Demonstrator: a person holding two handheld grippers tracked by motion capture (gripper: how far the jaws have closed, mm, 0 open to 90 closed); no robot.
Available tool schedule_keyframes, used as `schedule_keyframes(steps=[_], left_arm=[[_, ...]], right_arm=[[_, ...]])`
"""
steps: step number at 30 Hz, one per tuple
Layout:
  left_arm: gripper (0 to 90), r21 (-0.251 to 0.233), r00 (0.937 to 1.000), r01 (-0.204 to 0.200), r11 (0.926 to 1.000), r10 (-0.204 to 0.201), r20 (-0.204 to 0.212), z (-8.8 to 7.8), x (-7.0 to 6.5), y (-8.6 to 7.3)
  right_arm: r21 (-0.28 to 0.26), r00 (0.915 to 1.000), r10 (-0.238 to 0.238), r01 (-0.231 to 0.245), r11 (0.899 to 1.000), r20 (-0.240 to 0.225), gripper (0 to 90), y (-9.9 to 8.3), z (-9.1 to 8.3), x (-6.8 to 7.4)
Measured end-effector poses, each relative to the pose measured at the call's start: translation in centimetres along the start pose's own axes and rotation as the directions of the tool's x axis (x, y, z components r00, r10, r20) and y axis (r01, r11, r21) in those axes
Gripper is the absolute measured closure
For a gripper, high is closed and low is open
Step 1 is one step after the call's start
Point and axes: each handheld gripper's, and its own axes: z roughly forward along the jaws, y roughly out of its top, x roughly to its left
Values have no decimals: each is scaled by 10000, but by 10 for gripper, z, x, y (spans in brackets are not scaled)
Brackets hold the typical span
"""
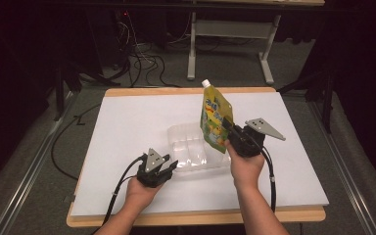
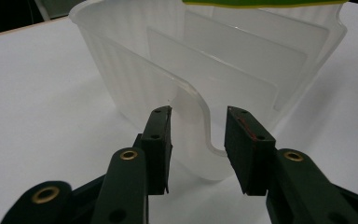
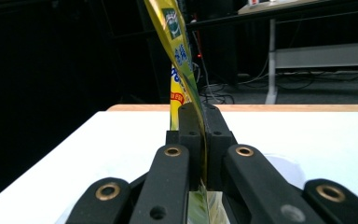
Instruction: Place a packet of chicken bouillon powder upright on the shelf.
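tray (image 1: 188, 147) mid-table (image 1: 127, 117) | pouch (image 1: 214, 117) above tray's right end | left gripper (image 1: 169, 168) at tray's near-left rim

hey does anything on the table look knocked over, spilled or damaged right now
Nothing stands out. The clear plastic container sits flat on the white table, with no spill visible. The right gripper pinches the yellow spouted pouch upright above the container, cap on. The left gripper is open astride the container's near rim.

Open white tabletop (image 1: 127, 122) all around; clear tray (image 1: 188, 147) and raised pouch (image 1: 215, 120) mid-table.
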Motion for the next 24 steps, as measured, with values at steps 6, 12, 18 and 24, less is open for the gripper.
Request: schedule_keyframes(steps=[6, 12, 18, 24], left_arm=[[624, 13, 10000, 0, 10000, 0, -26, 0, 0, 0], [637, -33, 10000, 19, 10000, -20, -90, 0, -1, -1], [650, -38, 9999, 32, 10000, -32, -160, 0, -1, 0], [651, -39, 9998, 34, 10000, -35, -208, 0, -1, 0]], right_arm=[[-61, 10000, 77, -77, 10000, 2, 900, -5, 3, 6], [-397, 9965, 833, -834, 9957, -59, 900, -14, 0, -3], [-821, 9913, 1308, -1317, 9879, -161, 900, -18, -8, -8], [-689, 9926, 1211, -1204, 9903, 55, 900, -19, -6, -9]])
